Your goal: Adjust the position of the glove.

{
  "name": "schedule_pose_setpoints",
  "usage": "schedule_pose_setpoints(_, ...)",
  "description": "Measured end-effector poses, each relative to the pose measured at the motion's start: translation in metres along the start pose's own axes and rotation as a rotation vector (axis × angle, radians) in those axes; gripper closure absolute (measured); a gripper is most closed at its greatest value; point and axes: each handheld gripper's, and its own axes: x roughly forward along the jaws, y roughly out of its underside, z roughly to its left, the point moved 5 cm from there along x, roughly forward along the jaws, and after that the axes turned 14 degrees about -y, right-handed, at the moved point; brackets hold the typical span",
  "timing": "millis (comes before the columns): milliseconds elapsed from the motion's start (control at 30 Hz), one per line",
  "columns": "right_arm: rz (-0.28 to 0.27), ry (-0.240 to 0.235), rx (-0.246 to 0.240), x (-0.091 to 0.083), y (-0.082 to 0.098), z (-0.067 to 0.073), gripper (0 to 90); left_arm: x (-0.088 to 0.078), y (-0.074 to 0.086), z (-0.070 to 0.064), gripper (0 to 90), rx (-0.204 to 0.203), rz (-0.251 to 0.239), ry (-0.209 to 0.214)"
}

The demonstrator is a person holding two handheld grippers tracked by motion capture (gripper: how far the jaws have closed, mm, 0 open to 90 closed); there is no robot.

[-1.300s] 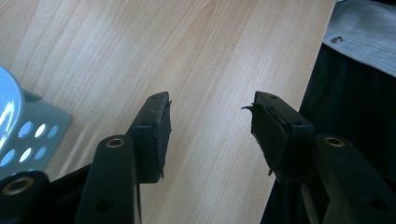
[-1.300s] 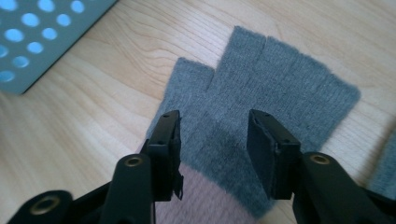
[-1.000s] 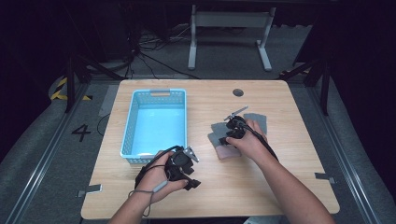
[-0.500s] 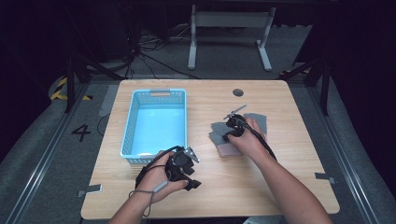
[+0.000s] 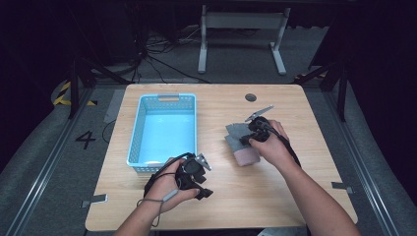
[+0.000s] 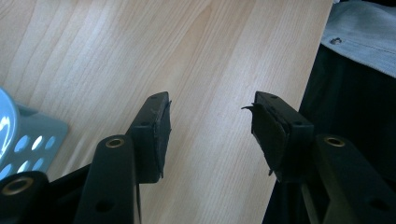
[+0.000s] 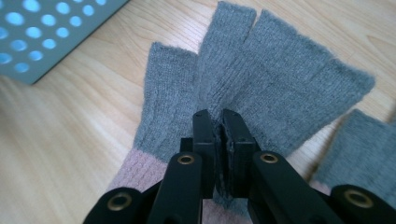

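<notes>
Right gripper (image 7: 218, 122), jaws having just closed, pinches a fold of the grey glove (image 7: 261, 79) mid-palm, fingers ahead of the tips; left gripper (image 6: 210, 128) idles half-open over bare table (image 6: 140, 42); risk: thin knit slipping free on lifting toward the basket (image 5: 162, 129).

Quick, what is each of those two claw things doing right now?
Left gripper: open, nothing between its jaws.
Right gripper: jaws have just been closing, now shut on the grey glove.
</notes>
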Motion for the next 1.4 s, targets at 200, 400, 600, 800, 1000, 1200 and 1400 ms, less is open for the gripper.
schedule_pose_setpoints(200,-0.004,-0.017,-0.038,-0.023,0.007,0.007,85.9,0.002,-0.004,0.0,48.2,0.012,0.002,0.005)
schedule_pose_setpoints(400,0.007,-0.063,-0.084,-0.042,0.02,0.018,85.6,0.004,-0.009,-0.001,48.1,0.034,0.003,0.012)
schedule_pose_setpoints(600,0.054,-0.132,-0.191,-0.051,0.037,0.035,85.4,0.007,-0.015,-0.002,48.1,0.049,0.002,0.02)
schedule_pose_setpoints(800,0.104,-0.173,-0.288,-0.048,0.048,0.043,85.4,0.009,-0.02,-0.002,48.0,0.063,0.004,0.026)
schedule_pose_setpoints(1000,0.151,-0.211,-0.326,-0.035,0.061,0.046,85.3,0.011,-0.023,-0.002,47.6,0.067,-0.013,0.021)
schedule_pose_setpoints(1200,0.208,-0.224,-0.348,-0.014,0.076,0.044,85.1,0.01,-0.023,-0.003,48.8,0.064,-0.011,0.027)
schedule_pose_setpoints(1400,0.197,-0.237,-0.332,0.0,0.084,0.039,79.9,0.01,-0.022,-0.003,48.8,0.066,-0.003,0.03)
